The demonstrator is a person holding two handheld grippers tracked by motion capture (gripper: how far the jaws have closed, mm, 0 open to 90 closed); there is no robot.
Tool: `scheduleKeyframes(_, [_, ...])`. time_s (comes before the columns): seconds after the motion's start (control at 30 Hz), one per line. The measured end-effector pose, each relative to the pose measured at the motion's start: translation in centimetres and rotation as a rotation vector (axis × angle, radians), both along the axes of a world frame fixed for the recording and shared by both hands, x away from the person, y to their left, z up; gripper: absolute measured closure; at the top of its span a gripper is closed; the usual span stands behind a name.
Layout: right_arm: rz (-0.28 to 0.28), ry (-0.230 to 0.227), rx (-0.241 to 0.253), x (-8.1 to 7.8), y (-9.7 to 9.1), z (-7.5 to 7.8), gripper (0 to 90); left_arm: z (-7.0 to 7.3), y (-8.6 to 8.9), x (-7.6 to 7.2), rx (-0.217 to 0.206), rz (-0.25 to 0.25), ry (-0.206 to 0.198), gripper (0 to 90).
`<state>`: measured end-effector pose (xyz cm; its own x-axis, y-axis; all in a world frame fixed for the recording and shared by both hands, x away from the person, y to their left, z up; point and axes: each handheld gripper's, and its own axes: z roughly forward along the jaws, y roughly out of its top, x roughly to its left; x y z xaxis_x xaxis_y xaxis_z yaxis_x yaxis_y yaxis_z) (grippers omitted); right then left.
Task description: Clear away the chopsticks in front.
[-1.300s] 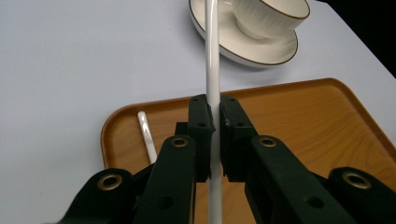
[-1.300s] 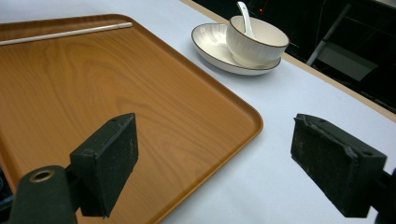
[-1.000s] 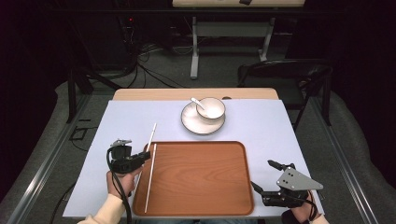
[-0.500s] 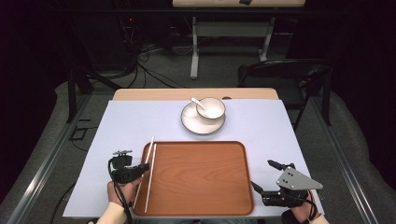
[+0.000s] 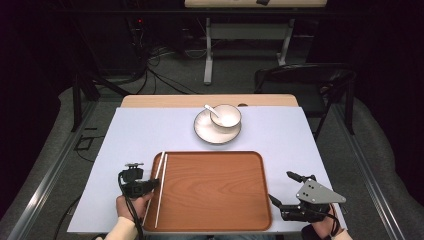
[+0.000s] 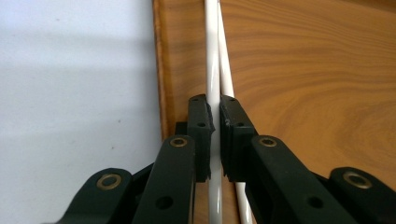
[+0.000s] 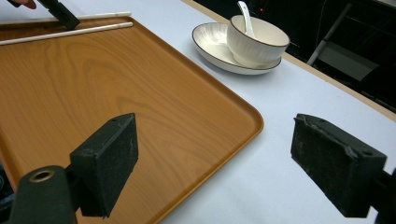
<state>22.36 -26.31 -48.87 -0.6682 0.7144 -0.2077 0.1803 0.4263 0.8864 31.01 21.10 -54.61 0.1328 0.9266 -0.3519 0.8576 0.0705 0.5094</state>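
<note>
Two white chopsticks (image 5: 161, 180) lie along the left rim of the brown tray (image 5: 215, 200). My left gripper (image 5: 152, 184) sits at that rim, shut on one chopstick (image 6: 212, 56); the other chopstick (image 6: 227, 79) runs beside it and under the right jaw. My right gripper (image 5: 280, 187) hovers open just off the tray's front right corner, with nothing between its pads (image 7: 112, 163). Beyond the tray a white bowl (image 5: 226, 116) with a spoon (image 5: 210, 110) stands on a white plate (image 5: 216, 131).
A pale blue cloth (image 5: 300, 145) covers the table, with bare cloth on both sides of the tray. Behind the table stand a dark chair (image 5: 305, 80) and another table's legs (image 5: 207, 60); cables (image 5: 165, 75) lie on the floor.
My left gripper has come down and toward the person with the chopsticks, which now rest lower along the tray's left rim. The right gripper has stayed where it was.
</note>
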Motion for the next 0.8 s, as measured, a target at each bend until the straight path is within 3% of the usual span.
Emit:
scheduleKeyframes(0.23, [0.0,0.0,0.0,-0.01,0.0,0.0,14.4,0.02,-0.27,0.0,0.014,0.002,-0.007,82.9])
scheduleKeyframes(0.6, [0.0,0.001,0.0,-0.01,-0.02,0.01,14.4,0.15,-0.54,0.01,0.029,-0.044,-0.02,73.5])
scheduleKeyframes(0.73, [0.0,-0.001,0.001,-0.02,-0.03,0.02,14.4,0.5,-0.7,-0.01,0.036,-0.071,-0.034,63.7])
scheduleKeyframes(0.8, [0.0,-0.001,0.001,-0.02,-0.04,0.02,14.4,0.94,-0.91,-0.08,0.062,-0.085,-0.063,53.8])
